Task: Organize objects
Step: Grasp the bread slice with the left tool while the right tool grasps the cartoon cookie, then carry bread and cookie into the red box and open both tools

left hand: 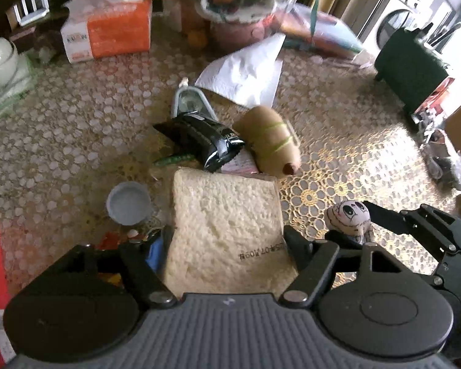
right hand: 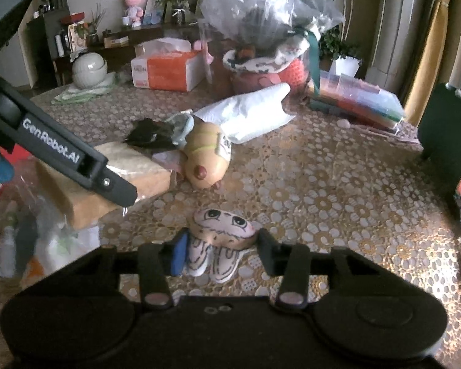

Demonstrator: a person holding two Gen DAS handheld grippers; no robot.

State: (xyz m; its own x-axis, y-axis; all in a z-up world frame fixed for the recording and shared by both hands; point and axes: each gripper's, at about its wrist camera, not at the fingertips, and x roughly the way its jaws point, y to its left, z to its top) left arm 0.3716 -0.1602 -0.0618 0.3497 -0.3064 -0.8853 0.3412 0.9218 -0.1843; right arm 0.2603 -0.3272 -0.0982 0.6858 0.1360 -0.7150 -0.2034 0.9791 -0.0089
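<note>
A bagged loaf of sliced white bread (left hand: 227,218) lies on the lace-patterned tablecloth (left hand: 61,141). My left gripper (left hand: 227,249) is shut on its near end, one pad against each side. In the right wrist view one left finger (right hand: 113,184) lies along the loaf (right hand: 138,166). A small plush doll with a drawn face (right hand: 221,227) lies to the right of the loaf. My right gripper (right hand: 222,255) is shut on it, pads at both sides of its head. The left wrist view also shows this doll (left hand: 350,215).
Beyond the loaf lie a black snack packet (left hand: 199,138), a tan plush with green stripes (left hand: 270,140) and a white plastic bag (left hand: 246,73). A grey-blue lid (left hand: 129,203) sits left of the loaf. An orange tissue pack (left hand: 113,30) stands at the back, a dark green stool (left hand: 411,67) right.
</note>
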